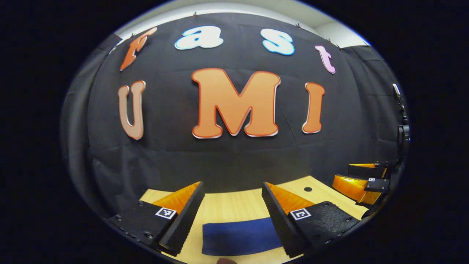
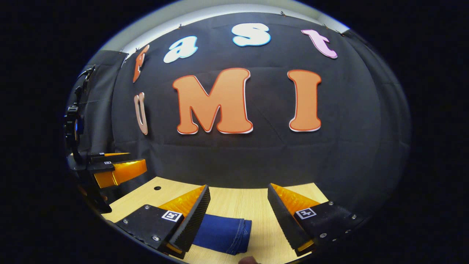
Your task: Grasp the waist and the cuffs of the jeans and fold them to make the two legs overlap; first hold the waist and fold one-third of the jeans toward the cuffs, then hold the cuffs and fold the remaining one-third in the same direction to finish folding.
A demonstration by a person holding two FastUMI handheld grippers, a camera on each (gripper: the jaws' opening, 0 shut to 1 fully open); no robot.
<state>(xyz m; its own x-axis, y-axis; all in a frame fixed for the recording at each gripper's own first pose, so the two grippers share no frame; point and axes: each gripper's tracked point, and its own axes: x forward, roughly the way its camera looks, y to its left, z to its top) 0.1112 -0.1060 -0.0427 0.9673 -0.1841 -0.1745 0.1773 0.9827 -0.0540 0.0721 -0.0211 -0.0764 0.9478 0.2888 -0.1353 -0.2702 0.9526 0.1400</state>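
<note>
The jeans [image 1: 238, 236] are a dark blue folded bundle lying flat on the wooden table [image 1: 234, 205]. In the left gripper view they lie low between my left gripper's fingers. My left gripper [image 1: 232, 187] hangs above them, open, with nothing held. In the right gripper view the jeans [image 2: 223, 231] show a stitched, rounded fold edge on their right side, partly hidden behind one finger. My right gripper [image 2: 239, 187] is open too, held above the table [image 2: 256, 205] with nothing between its fingers. Each gripper shows at the side of the other's view: right gripper [image 1: 361, 183], left gripper [image 2: 117, 170].
The table's far edge meets the black cloth wall close behind the jeans. A small round hole [image 1: 307, 189] sits in the tabletop near the far edge, and also shows as the hole [image 2: 157, 188] in the right gripper view. Bare wood surrounds the bundle.
</note>
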